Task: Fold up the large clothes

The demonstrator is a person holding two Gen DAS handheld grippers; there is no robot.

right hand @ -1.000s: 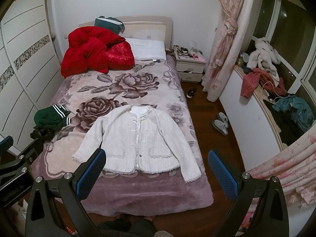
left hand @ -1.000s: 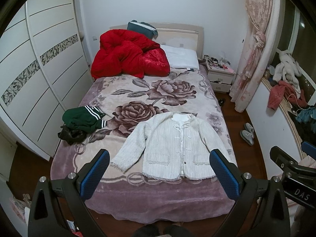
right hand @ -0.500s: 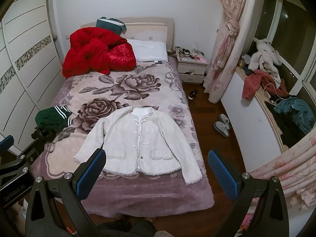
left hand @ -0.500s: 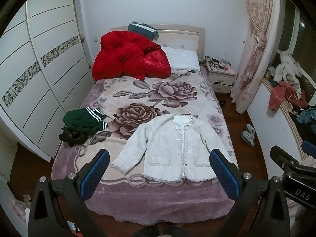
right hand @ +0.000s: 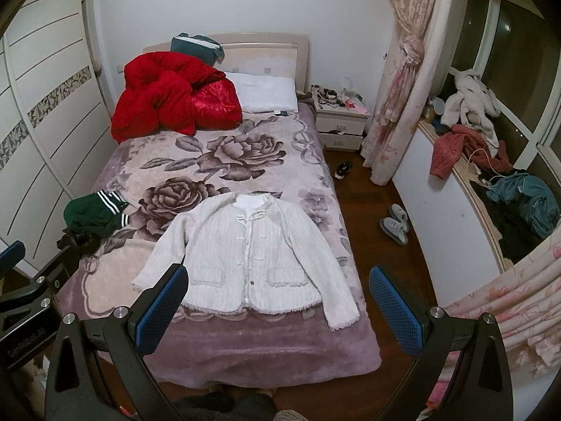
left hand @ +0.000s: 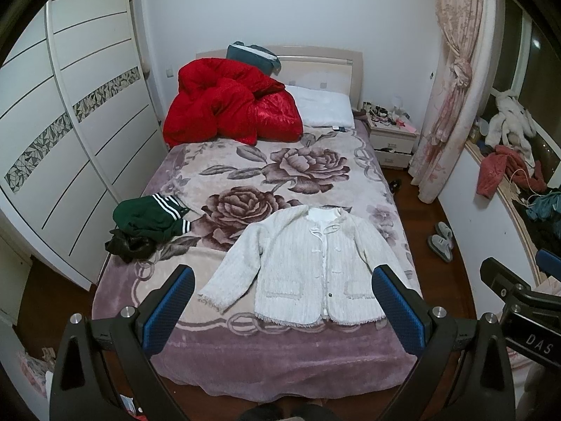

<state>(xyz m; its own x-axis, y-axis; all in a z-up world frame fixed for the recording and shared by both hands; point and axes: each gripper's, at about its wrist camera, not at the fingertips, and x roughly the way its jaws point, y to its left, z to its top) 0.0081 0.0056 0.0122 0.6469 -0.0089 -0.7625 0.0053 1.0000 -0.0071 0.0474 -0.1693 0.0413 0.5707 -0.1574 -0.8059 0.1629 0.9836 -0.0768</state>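
Note:
A white knitted cardigan (left hand: 308, 266) lies flat and front up on the near half of the bed (left hand: 245, 358), sleeves spread out; it also shows in the right wrist view (right hand: 252, 256). My left gripper (left hand: 282, 310) is open and empty, held high above the foot of the bed. My right gripper (right hand: 277, 310) is open and empty at about the same height, to the right of the left one. Neither touches the cardigan.
A green garment with white stripes (left hand: 150, 215) lies on a dark one at the bed's left edge. A red quilt (left hand: 228, 105) and a pillow (left hand: 324, 110) are at the head. A wardrobe (left hand: 70, 147) stands left; slippers (right hand: 396, 222) and a cluttered ledge (right hand: 491, 182) are right.
Both views have shifted slightly: the bed and cardigan sit a little lower and further right in the frames. The cardigan itself has not moved and both grippers stay open.

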